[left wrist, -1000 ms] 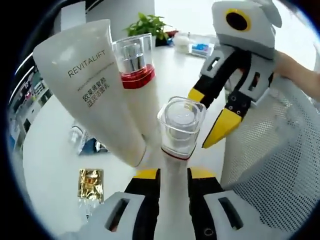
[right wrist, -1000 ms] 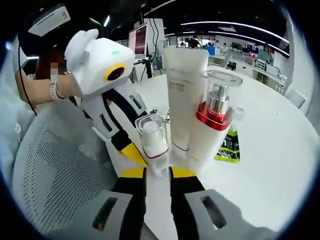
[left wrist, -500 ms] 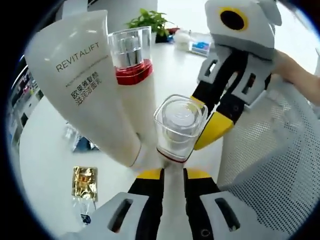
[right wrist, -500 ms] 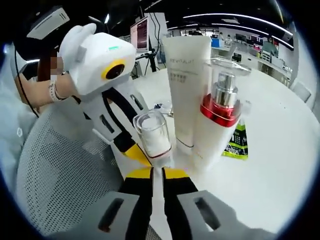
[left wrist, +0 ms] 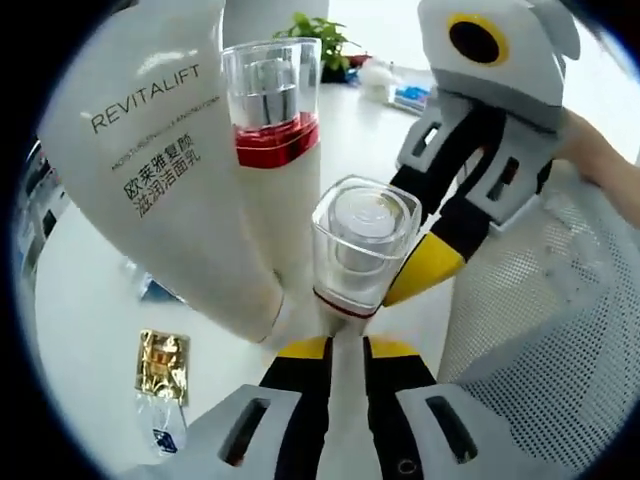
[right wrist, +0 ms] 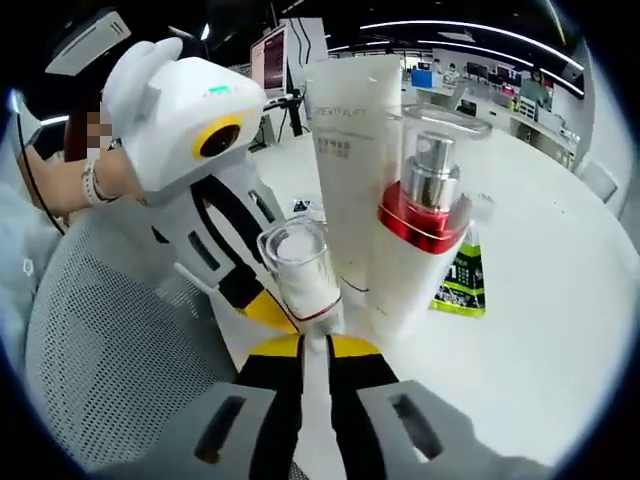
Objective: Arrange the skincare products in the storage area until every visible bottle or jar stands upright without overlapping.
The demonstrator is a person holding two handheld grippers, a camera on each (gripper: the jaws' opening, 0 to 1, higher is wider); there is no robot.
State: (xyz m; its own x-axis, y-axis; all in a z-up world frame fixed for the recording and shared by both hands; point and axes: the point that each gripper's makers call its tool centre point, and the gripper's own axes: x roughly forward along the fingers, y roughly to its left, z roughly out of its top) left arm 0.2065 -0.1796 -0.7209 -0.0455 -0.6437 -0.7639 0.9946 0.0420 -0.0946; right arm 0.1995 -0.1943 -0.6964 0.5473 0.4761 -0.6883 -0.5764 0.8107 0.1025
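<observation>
Closest in the left gripper view, the left gripper (left wrist: 343, 352) has its black, yellow-tipped jaws clenched on the lower body of a small white bottle with a clear square cap (left wrist: 362, 243), which stands between them and rises toward the camera. In the right gripper view, the right gripper (right wrist: 313, 350) has its jaws drawn in just as narrowly on that same small white bottle with a clear square cap (right wrist: 297, 272), so both tools grip it from opposite sides. Each tool shows in the other's view: the right one comes in from the upper right of the left gripper view, its yellow tip just beside the clear cap, and the left one enters the right gripper view from the left with a person's hand (right wrist: 92, 183) behind it. Beside them lies a white mesh basket (left wrist: 545, 330). Just behind the small bottle stands a taller white pump bottle with a red collar and a clear cap (left wrist: 275, 150), upright on the white round table (left wrist: 80, 300). Beside it, touching or nearly so, is a large white tube printed REVITALIFT (left wrist: 165, 160), standing on its cap end. Farther out on the table lie a gold foil sachet (left wrist: 162, 353) and a green and black sachet (right wrist: 462, 277). At the far edge stands a green potted plant (left wrist: 320, 38).
</observation>
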